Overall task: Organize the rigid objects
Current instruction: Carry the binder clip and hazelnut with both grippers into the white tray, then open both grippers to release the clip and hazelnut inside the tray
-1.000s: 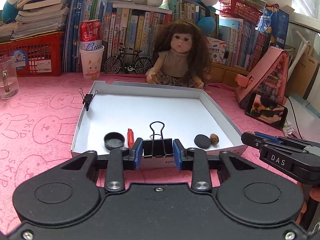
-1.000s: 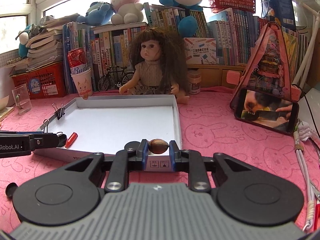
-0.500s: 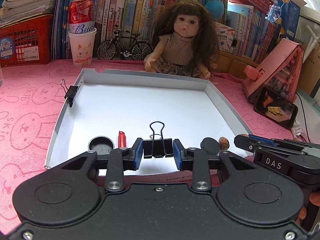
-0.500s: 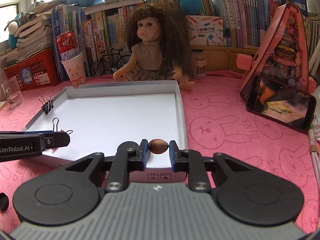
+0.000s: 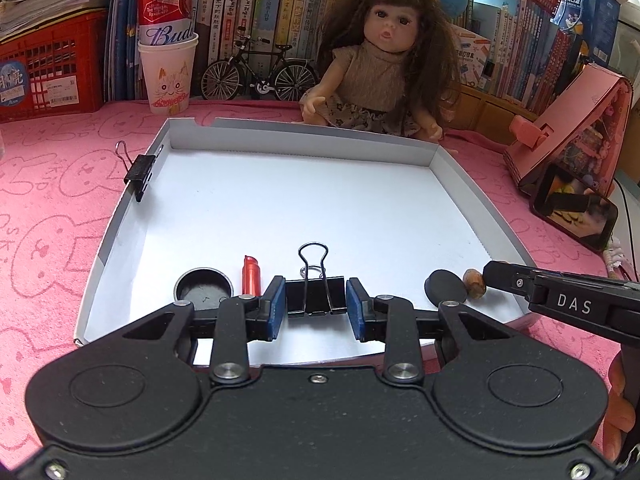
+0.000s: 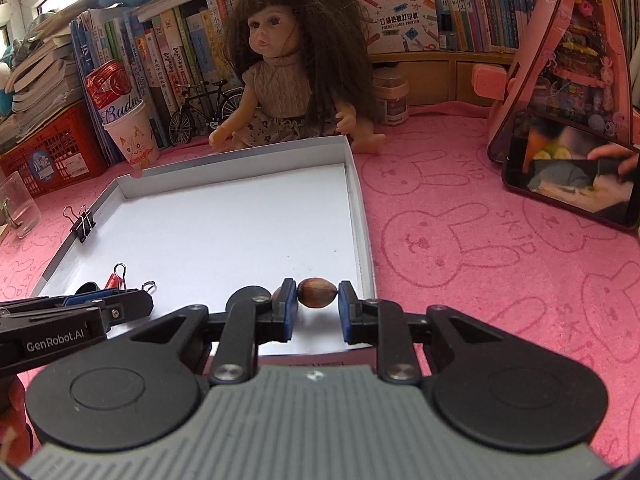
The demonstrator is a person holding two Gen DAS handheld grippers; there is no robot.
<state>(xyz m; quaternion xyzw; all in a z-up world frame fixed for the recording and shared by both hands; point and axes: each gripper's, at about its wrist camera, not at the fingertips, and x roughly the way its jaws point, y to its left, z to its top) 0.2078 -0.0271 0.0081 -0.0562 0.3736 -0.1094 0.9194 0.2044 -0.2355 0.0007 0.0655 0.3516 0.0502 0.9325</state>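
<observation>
The white tray (image 5: 280,196) is lying on the pink cloth. Above its near edge, the left gripper (image 5: 316,300) is pinching a black binder clip (image 5: 316,296) (wire loops upright), and the right gripper (image 6: 318,300) is clamping a brown nut (image 6: 317,297) at the tray's near right corner.

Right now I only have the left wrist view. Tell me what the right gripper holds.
Observer: The right gripper is shut on a brown nut.
Operator: Say where that nut is.
Observer: At the near right corner of the tray, just inside its wall.
Operator: Name what stands left of the tray.
Observer: A glass on the mat, out past the clip on the left wall.
</observation>
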